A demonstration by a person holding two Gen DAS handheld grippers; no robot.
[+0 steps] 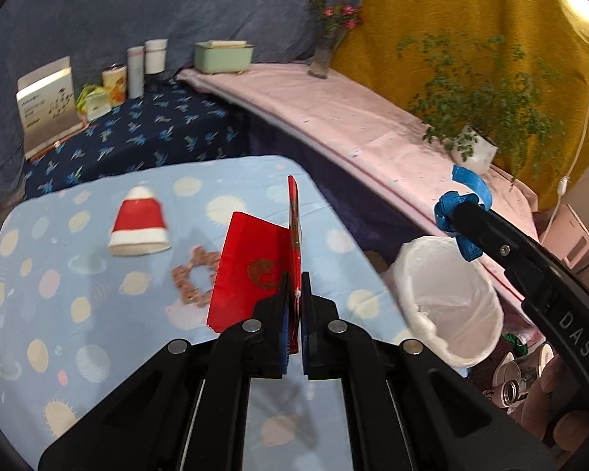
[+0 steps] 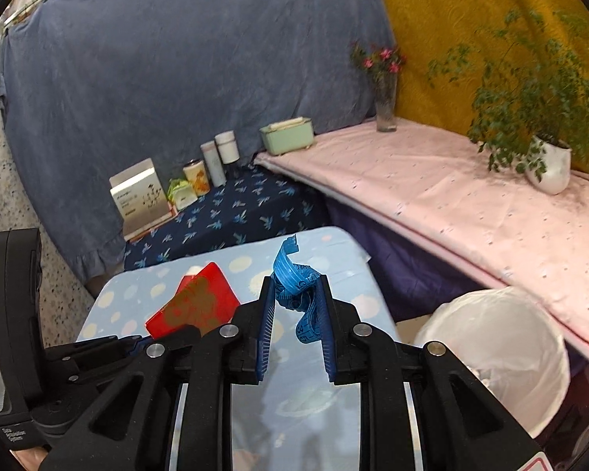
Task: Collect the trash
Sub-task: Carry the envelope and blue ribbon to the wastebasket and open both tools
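Note:
My left gripper [image 1: 294,294] is shut on a red envelope [image 1: 251,271] with a gold emblem and holds it above the light blue table [image 1: 59,294]. The envelope also shows in the right wrist view [image 2: 196,306]. My right gripper [image 2: 294,298] is shut on a crumpled blue measuring tape [image 2: 294,274], which hangs between its fingers. In the left wrist view that gripper and tape [image 1: 459,212] hover over the white-lined trash bin [image 1: 451,298]. The bin [image 2: 502,353] stands off the table's right edge.
A small red and white Santa hat [image 1: 139,223] and a brown ring-shaped piece [image 1: 194,278] lie on the table. Cans [image 1: 518,380] lie on the floor by the bin. A pink-covered shelf [image 1: 353,125] holds a potted plant [image 1: 475,145], a flower vase and a green box.

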